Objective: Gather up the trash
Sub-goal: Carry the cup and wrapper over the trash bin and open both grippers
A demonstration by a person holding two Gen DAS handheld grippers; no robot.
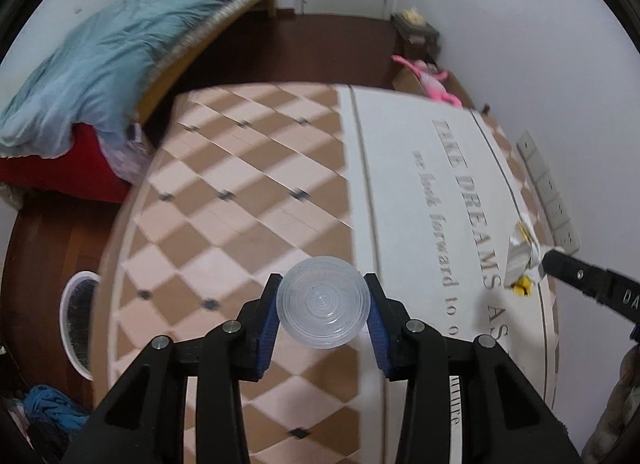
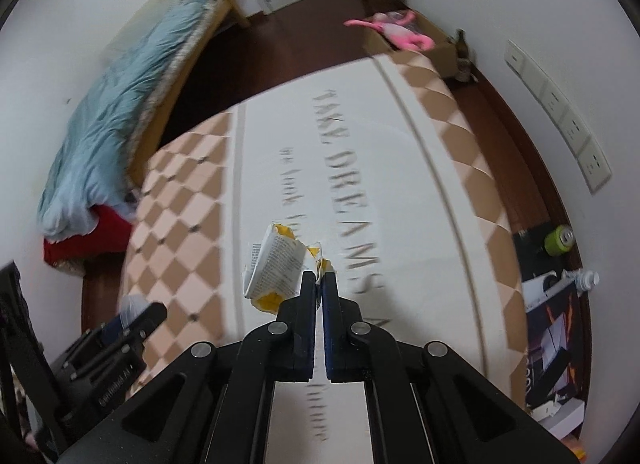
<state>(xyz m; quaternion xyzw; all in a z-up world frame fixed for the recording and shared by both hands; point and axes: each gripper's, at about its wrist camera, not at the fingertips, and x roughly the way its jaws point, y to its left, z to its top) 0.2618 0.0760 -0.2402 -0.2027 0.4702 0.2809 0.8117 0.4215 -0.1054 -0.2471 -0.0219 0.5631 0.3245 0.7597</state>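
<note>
While my left gripper (image 1: 323,306) clamps a clear, round ridged plastic cup (image 1: 323,302) at lower centre of its view, my right gripper (image 2: 319,284) pinches a crumpled printed paper wrapper (image 2: 276,264) (yellow inside) between fingers closed almost together, mid-frame. Both hang above the checkered mat (image 1: 240,192). A white-rimmed round bin (image 1: 78,324) with a dark, shiny lining sits at lower left; its contents are unclear.

A mat (image 1: 248,192) covers the near floor; a bed (image 1: 120,52) lies far left, a bin (image 1: 78,320) near left, sockets (image 1: 548,192) right.
</note>
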